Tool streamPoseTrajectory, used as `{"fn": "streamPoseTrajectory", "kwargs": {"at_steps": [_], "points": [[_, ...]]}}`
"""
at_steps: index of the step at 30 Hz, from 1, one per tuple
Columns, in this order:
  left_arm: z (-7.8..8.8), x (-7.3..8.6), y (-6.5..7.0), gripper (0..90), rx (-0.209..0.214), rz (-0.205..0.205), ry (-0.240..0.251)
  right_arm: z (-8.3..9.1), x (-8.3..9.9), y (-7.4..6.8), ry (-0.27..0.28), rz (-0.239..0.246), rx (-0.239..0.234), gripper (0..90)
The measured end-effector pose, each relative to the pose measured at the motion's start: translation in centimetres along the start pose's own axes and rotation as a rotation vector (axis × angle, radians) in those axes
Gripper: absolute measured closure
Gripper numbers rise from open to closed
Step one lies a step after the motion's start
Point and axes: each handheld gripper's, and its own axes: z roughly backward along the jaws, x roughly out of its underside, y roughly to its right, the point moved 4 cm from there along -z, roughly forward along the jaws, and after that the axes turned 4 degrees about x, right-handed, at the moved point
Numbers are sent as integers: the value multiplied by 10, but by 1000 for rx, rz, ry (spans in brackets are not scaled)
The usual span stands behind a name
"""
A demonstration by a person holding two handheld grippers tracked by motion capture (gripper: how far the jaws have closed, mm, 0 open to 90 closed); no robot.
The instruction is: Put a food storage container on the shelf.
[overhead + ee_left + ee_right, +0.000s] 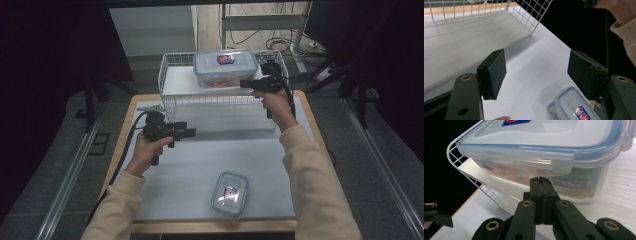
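Right gripper (248, 83): jaws pressed together, nothing between them, tips touching the side wall of the big box (225, 68). Big box: clear, blue-rimmed lid, sits on the shelf of the wire rack (170, 75) at the table's (165, 195) far edge. Left gripper (187, 132): jaws wide apart, empty, held over the table before the rack. Small box (230, 193): 1 lidded container, near front edge, well apart from both grippers.
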Motion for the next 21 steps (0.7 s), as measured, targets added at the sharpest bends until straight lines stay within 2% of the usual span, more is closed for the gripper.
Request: {"fn": "streamPoseTrajectory", "kwargs": {"at_steps": [7,13,19,21], "points": [[0,2,-2,308,3,8,-1,-2,2,-5,-1,3,-16,894],[-1,5,-4,308,3,14,-8,-7,3,-20,-5,33,-48,894],[-1,6,-4,309,0,16,-7,-11,4,-29,-10,50,-69,894],[-1,6,-5,309,2,20,-6,-18,4,-41,-17,66,-87,894]]}}
